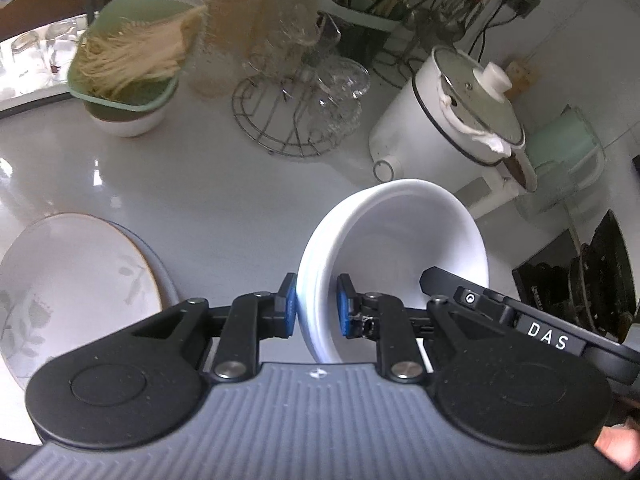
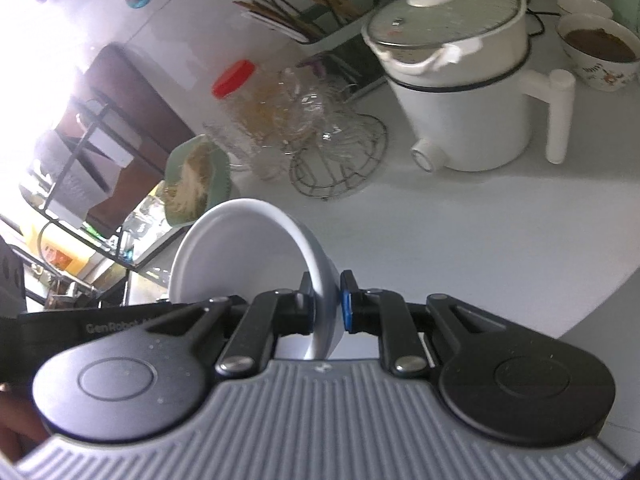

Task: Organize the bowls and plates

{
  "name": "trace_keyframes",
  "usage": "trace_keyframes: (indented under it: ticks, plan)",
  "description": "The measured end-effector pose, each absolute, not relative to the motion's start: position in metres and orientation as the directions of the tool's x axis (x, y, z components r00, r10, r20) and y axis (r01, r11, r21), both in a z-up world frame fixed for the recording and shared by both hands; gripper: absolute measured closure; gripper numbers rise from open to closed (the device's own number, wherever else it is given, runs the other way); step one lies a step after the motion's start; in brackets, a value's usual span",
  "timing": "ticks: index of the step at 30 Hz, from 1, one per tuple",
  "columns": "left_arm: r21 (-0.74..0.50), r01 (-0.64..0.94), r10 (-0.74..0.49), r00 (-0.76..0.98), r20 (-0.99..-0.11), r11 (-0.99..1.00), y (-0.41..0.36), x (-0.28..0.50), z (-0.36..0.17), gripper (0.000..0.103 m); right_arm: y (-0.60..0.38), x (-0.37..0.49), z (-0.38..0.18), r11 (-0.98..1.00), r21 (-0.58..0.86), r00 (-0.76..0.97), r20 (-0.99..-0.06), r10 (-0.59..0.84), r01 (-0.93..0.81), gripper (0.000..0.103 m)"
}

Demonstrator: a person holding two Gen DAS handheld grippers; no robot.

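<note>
Left gripper (image 1: 316,308) clamped on bowl (image 1: 400,248) rim — bowl tipped on edge, right of plate (image 1: 72,276); right gripper (image 2: 326,306) clamped on opposite rim.

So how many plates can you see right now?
2. A white floral plate with a gold rim lies at the lower left of the left wrist view. A grey plate sits directly under it, only its edge showing. More could be hidden beneath.
</note>
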State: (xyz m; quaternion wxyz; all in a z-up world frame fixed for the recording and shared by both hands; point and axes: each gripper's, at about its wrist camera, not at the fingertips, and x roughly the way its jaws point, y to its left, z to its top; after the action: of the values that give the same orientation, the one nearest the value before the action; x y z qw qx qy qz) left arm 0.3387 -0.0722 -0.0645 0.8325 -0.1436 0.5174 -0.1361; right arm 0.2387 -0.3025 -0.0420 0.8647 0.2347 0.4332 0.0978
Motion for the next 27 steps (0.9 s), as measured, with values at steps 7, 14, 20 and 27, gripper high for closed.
trace_keyframes:
  ticks: [7,14,20,27]
  plan:
    - [-0.406,0.048,-0.38,0.468,-0.798,0.912,-0.021,0.326,-0.052,0.081,-0.265,0.237,-0.034,0.863,0.505,0.608,-0.686,0.399,0.003,0.087]
    - [-0.434,-0.026,-0.363,0.506,-0.782,0.9,0.042,0.299,-0.043,0.081,-0.213,0.235,-0.025,0.858,0.51,0.583,-0.679,0.446,-0.063,0.087]
    - [-0.445,-0.114,-0.322,0.537,-0.779,0.888,0.094,0.271,-0.049,0.081,-0.166,0.236,-0.026,0.851,0.51,0.534,-0.687,0.492,-0.129,0.087]
    - [-0.467,-0.2,-0.305,0.531,-0.791,0.861,0.142,0.257,-0.07,0.081,-0.122,0.236,-0.043,0.851,0.5,0.457,-0.727,0.513,-0.161,0.087]
